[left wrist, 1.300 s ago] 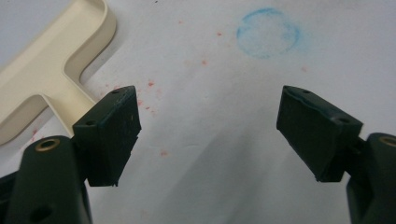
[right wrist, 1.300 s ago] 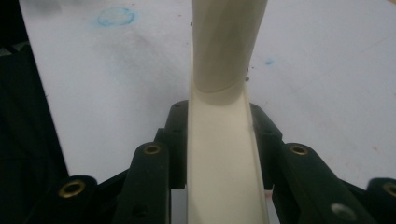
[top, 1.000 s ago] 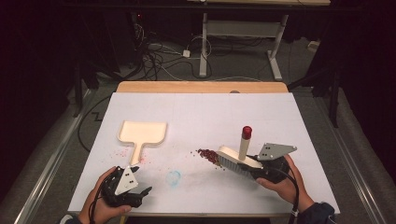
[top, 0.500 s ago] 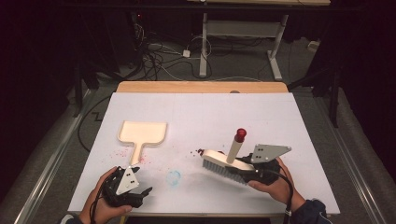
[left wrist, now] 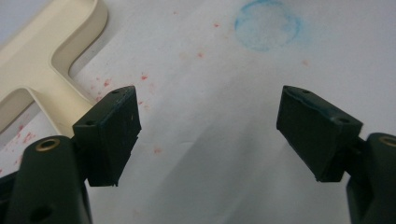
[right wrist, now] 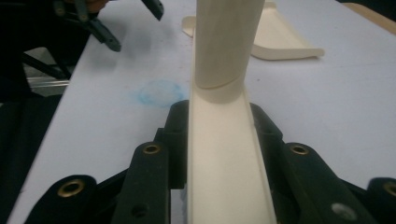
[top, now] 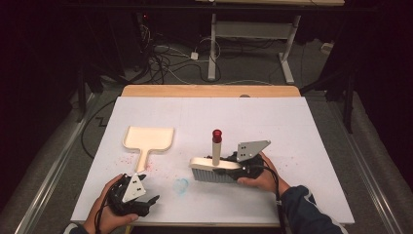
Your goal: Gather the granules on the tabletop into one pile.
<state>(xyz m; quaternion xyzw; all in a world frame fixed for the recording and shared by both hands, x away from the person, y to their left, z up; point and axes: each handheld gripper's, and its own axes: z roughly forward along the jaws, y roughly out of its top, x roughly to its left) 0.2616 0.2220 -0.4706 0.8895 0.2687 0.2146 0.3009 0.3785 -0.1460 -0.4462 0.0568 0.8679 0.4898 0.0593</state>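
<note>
A hand brush (top: 215,168) with a cream head, grey bristles and a red-capped handle stands bristles-down on the white table, right of centre. My right gripper (top: 234,167) is shut on the brush head from the right. In the right gripper view the jaws clamp both sides of the cream brush head (right wrist: 223,158), and the handle (right wrist: 226,42) rises just beyond. A cream dustpan (top: 148,138) lies flat to the left, its handle pointing at me. My left gripper (top: 147,201) rests open near the front left edge, with nothing between its pads (left wrist: 112,130).
Red crumbs (top: 155,165) are scattered around the dustpan handle. A faint blue ring stain (top: 181,185) marks the table between the two grippers. A wooden strip (top: 209,91) borders the table's far edge. Cables and desk legs lie on the floor beyond.
My right gripper has dragged the brush leftward and a little nearer to me across the table. The left gripper and the dustpan have stayed put.
</note>
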